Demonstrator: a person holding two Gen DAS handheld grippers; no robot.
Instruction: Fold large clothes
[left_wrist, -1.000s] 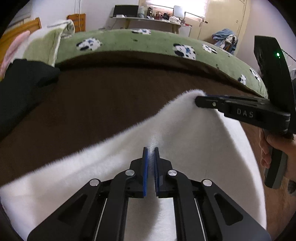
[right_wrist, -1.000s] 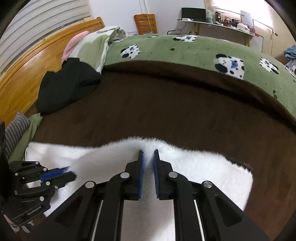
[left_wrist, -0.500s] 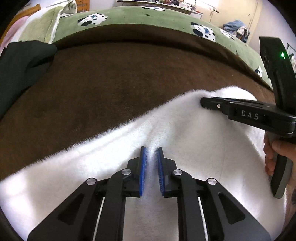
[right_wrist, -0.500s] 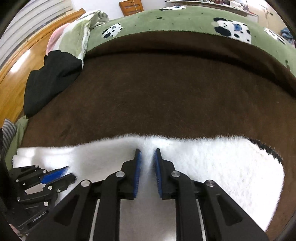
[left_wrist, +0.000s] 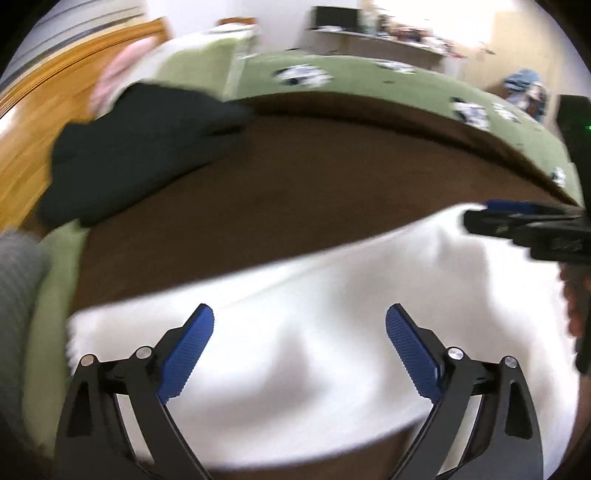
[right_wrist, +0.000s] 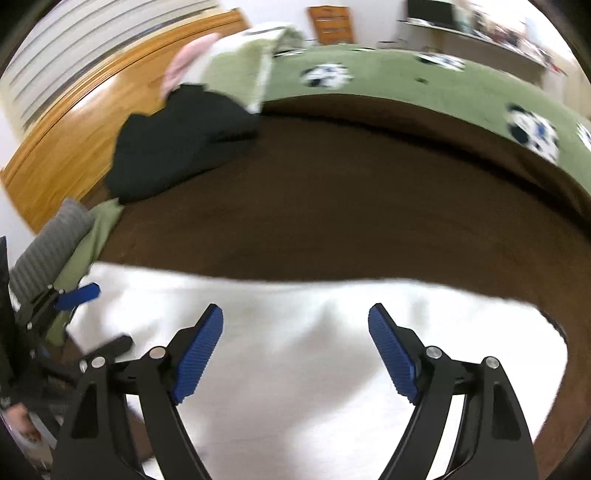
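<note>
A white fluffy garment (left_wrist: 332, 295) lies flat on the brown blanket (left_wrist: 295, 177) of the bed; it also shows in the right wrist view (right_wrist: 295, 314). My left gripper (left_wrist: 299, 332) is open and empty just above the garment's near part. My right gripper (right_wrist: 295, 332) is open and empty above the garment too. The right gripper shows at the right edge of the left wrist view (left_wrist: 517, 221), over the garment's far right corner. The left gripper shows at the left edge of the right wrist view (right_wrist: 70, 306). Both views are blurred by motion.
A black garment (left_wrist: 129, 147) and a green and pink pile (left_wrist: 177, 70) lie at the bed's left by the wooden headboard (left_wrist: 44, 122). A grey knit (right_wrist: 48, 243) lies at the left edge. A green spotted blanket (right_wrist: 406, 85) covers the far side.
Both grippers have opened and let go of the white garment. The garment now lies flat on the brown blanket. Both cameras have swung to the left.
</note>
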